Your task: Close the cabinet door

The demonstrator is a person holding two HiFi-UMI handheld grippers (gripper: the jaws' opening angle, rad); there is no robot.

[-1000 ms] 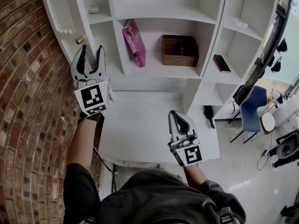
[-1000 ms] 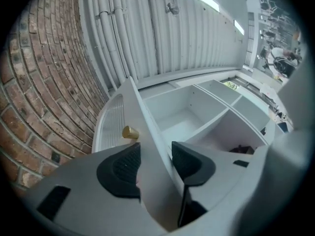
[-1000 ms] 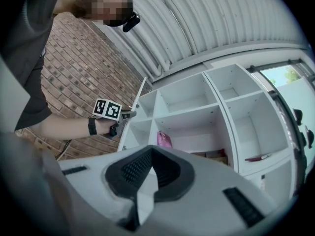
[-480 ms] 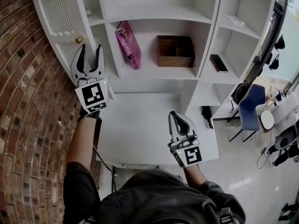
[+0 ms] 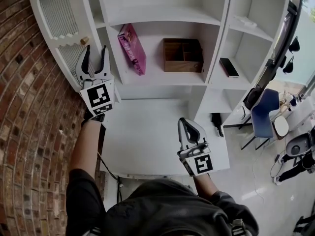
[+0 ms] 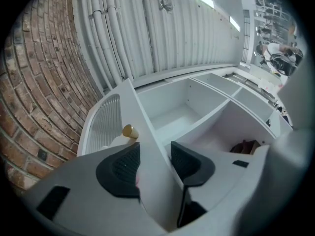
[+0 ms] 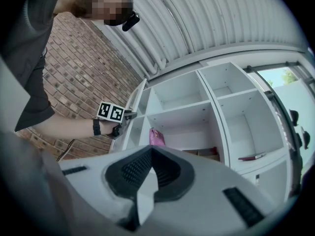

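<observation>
Your left gripper point(image 5: 96, 51), the nearer one, is clamped on the upright edge of the white louvred cabinet door point(image 5: 54, 14), with the white open shelves point(image 5: 162, 19) to its right, while your right gripper point(image 5: 187, 124) is closed and empty.

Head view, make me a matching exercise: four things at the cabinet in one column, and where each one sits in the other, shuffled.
1 pink box
2 wooden organizer
3 dark flat device
4 brass knob

A on the open cabinet door
B lying in the right compartment
C leaning at the left of the middle compartment
D standing at the right of the middle compartment

Pairs: 1-C, 2-D, 3-B, 4-A
</observation>
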